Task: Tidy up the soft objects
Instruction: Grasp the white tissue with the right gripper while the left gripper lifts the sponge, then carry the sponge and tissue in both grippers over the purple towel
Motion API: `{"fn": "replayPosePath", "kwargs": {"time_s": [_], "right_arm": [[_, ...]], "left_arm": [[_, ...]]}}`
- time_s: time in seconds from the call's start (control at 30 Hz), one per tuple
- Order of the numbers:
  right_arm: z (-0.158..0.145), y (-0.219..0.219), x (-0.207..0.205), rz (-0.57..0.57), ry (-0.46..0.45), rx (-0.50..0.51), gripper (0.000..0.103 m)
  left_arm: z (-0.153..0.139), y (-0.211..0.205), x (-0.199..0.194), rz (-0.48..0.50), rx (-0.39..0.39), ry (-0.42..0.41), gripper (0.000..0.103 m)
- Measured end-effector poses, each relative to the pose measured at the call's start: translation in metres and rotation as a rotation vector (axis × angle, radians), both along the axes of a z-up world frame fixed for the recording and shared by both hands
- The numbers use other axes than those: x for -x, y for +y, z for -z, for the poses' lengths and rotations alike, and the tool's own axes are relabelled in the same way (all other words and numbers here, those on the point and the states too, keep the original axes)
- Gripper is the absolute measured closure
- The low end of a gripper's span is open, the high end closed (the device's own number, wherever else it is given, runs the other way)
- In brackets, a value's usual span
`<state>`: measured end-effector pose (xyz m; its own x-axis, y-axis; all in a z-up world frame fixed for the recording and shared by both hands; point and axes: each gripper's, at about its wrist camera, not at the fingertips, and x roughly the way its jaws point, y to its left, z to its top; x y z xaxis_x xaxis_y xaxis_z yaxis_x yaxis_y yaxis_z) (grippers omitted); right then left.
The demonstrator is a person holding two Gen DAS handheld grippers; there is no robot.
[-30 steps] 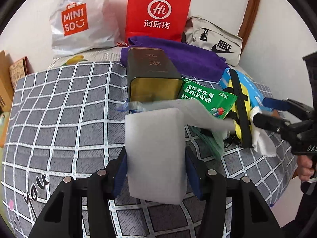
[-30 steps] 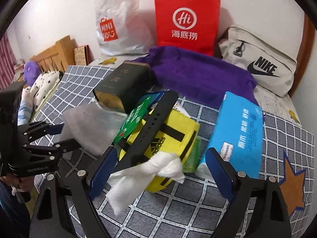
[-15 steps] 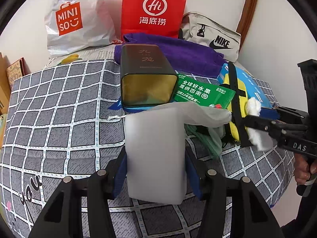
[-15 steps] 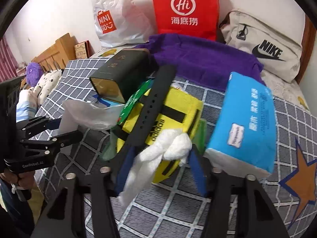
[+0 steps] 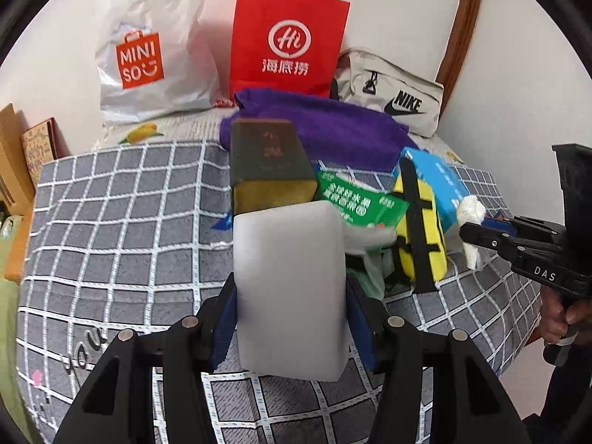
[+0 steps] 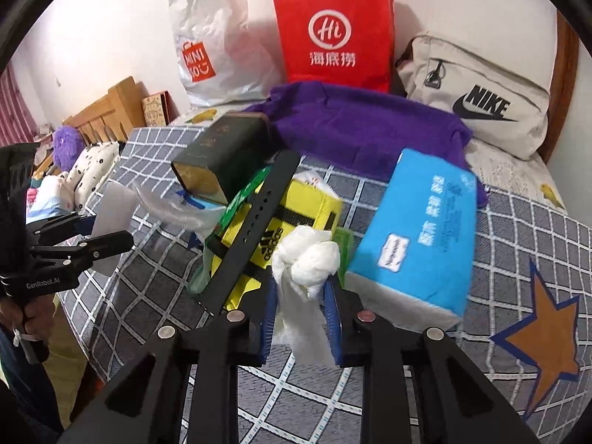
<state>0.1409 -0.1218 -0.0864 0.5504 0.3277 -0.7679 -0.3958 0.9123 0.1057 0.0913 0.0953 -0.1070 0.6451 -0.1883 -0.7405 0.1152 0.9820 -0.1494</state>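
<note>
A white foam block (image 5: 288, 259) stands upright between the fingers of my left gripper (image 5: 292, 296), which is shut on it just above the checked bedspread (image 5: 111, 222). The right wrist view shows the same block (image 6: 114, 203) at the far left in my left gripper (image 6: 111, 227). My right gripper (image 6: 301, 296) is closing its jaws on a crumpled white tissue wad (image 6: 307, 255), and the blue pads press its sides. The wad sits against a yellow pouch (image 6: 296, 214) with a black strap. In the left wrist view my right gripper (image 5: 477, 224) holds the wad (image 5: 470, 209) at the right.
A heap lies mid-bed: a dark tin box (image 6: 222, 151), a green packet (image 6: 244, 196), a clear plastic bag (image 6: 166, 207) and a blue tissue pack (image 6: 418, 233). Behind are a purple towel (image 6: 362, 125), a red paper bag (image 6: 333, 29), a white shopping bag (image 6: 214, 44) and a beige bag (image 6: 473, 96).
My right gripper's jaws went from wide open to pressed around the tissue wad. My left gripper rose a little with the foam block still in it.
</note>
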Motion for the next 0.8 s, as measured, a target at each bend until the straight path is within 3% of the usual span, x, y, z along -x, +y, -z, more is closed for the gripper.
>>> {"fn": "replayPosePath", "kwargs": {"time_s": [0.17,0.4,0.8], "right_arm": [[-0.013,-0.009,0.001,0.005,-0.024,-0.014,0.079],[-0.026,-0.016,-0.007,0.010,-0.054,-0.007,0.079],[-0.041,-0.040,-0.060,0.091,-0.060,-0.005,0.079]], "left_arm": [[-0.024,0.000,-0.001,-0.015,-0.006,-0.038,0.051],[-0.037,-0.006,-0.020,-0.041,-0.033,-0.026,0.051],[-0.058,-0.020,-0.074,-0.067,-0.094,-0.024,0.051]]}}
